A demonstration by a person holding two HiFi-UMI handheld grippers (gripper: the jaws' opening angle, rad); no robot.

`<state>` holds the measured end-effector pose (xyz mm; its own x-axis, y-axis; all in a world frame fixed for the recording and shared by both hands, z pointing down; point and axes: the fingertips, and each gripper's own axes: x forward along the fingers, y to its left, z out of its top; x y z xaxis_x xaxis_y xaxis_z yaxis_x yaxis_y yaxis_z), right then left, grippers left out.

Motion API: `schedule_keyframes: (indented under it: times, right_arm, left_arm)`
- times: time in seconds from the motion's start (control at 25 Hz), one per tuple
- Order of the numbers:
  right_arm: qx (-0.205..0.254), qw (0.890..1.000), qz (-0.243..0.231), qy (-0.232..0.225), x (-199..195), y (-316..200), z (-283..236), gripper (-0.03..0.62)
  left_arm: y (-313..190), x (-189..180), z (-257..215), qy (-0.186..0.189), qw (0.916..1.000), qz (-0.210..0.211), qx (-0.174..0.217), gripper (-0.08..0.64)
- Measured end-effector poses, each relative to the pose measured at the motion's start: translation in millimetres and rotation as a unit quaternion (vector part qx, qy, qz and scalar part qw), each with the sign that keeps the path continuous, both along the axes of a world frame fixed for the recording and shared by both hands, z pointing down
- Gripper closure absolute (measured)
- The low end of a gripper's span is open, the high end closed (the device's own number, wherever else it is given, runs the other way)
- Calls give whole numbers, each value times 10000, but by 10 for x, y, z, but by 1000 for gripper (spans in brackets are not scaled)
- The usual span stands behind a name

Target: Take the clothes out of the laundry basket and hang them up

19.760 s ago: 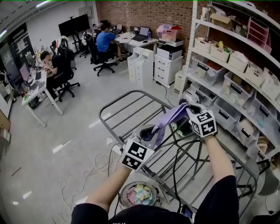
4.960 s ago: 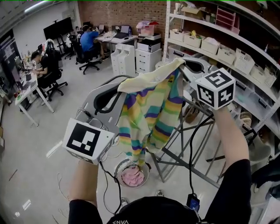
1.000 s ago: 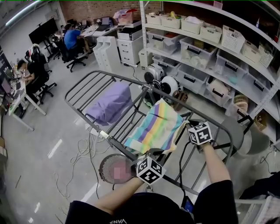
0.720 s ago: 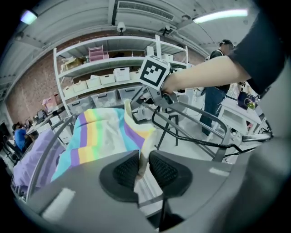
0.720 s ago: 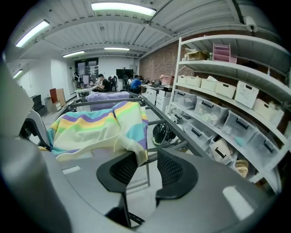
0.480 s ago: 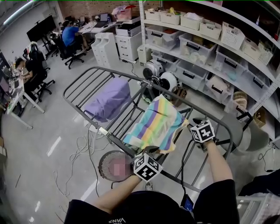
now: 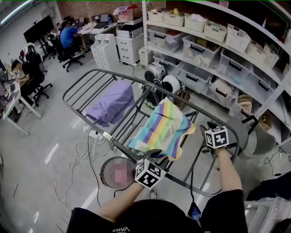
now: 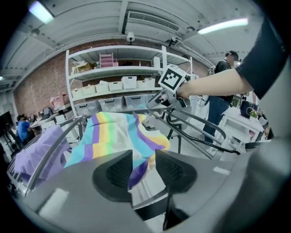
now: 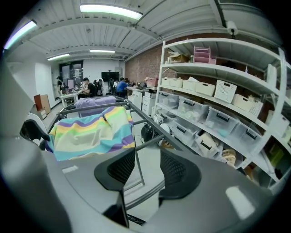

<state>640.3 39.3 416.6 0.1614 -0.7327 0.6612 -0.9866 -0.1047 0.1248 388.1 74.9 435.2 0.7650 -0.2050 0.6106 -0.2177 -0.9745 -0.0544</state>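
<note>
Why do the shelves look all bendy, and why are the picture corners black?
Head view: the wide lens bends the shelves into curves, and ceiling light glares off the shiny floor. Left gripper view: the round lens leaves black corners; the striped cloth looks fairly sharp. Right gripper view: same black rim, and the ceiling lamp burns out white.

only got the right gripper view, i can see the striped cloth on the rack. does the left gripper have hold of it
Observer: No. The left gripper has just been opening its jaws; a corner of the striped cloth hangs in the gap, and the pads are off it.
Operator: where's the basket, not in my view
Observer: The round laundry basket sits on the floor by the near rail of the rack, just left of the left gripper in the head view.
</note>
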Motion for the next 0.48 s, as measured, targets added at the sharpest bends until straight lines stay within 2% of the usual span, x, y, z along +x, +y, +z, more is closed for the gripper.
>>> schedule_keyframes:
  times: [0.12, 0.28, 0.48]
  right_arm:
    - [338, 9993, 81, -97, -200, -42, -133, 426]
    - [894, 9957, 9, -236, -664, -163, -390, 428]
    - [1742, 9833, 74, -528, -1304, -272, -745, 434]
  left_arm:
    - [-72, -87, -118, 238, 9996, -90, 121, 433]
    - [-211, -316, -320, 547, 9977, -226, 319, 433]
    - [-418, -710, -529, 942, 9932, -448, 513, 433]
